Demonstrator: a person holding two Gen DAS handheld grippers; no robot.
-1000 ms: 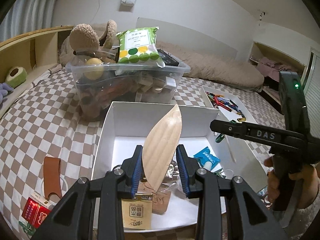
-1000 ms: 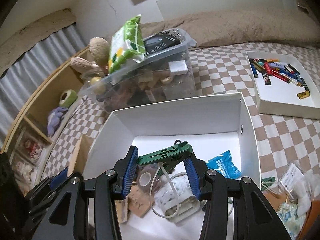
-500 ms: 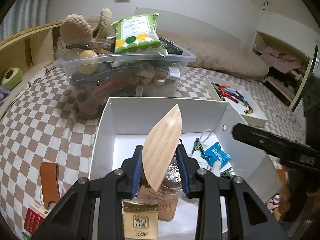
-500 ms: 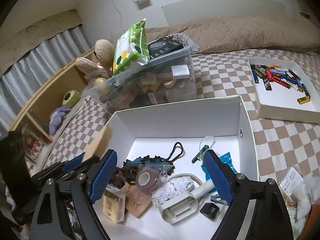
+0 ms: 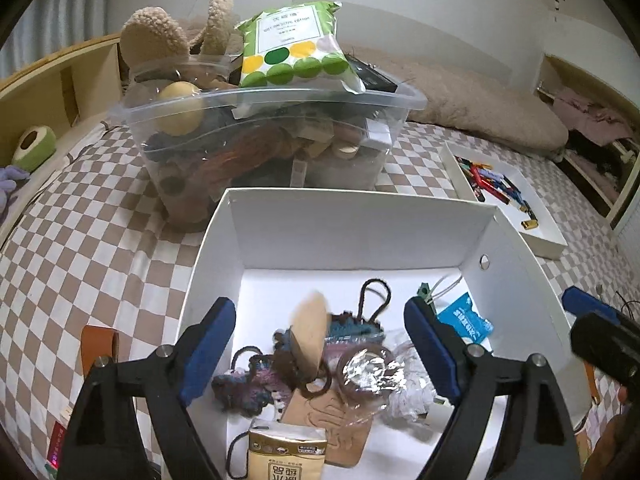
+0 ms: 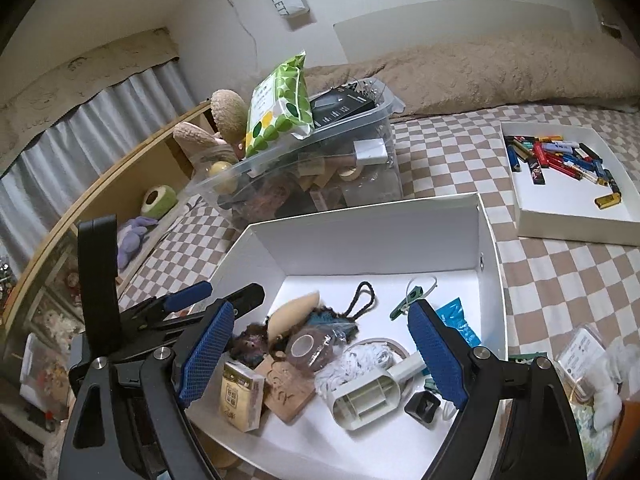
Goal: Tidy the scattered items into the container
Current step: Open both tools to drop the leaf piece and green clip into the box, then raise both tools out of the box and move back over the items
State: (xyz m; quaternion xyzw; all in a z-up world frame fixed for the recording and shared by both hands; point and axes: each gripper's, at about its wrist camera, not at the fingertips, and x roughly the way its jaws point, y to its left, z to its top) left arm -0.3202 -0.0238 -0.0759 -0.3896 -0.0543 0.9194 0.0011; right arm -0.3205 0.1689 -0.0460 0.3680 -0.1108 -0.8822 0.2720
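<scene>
Wooden leaf piece (image 5: 308, 334) is out of your left gripper (image 5: 320, 354) now; half a second ago it stood clamped upright between the blue pads, now it sits inside the white box (image 5: 360, 232), leaning on the pile with its pointed end up and slightly blurred. It's pale wood, leaf-shaped, smooth. In the right wrist view it lies tilted at the left of the heap (image 6: 292, 312), touching the dark knitted pouch (image 6: 332, 320) and just beside the tape roll (image 6: 308, 346).

Green clip (image 6: 410, 302) you were carrying a second ago on the right side rests on the box floor near the far wall, next to the blue sachet (image 6: 456, 320).

Left gripper: jaws spread wide, nothing between them, pads either side of the pile above the near part of the box. Right gripper (image 6: 320, 354): also wide open and empty, over the near end of the box, same as half a second ago.

Box also holds a tan card pack (image 6: 242, 394), a wooden tag (image 6: 286, 394), a white plastic holder (image 6: 372, 394). Clear storage bin (image 5: 272, 136) stands behind the box, a white tray of lighters (image 6: 572, 176) sits to the right on the checked bedspread (image 5: 80, 240)
</scene>
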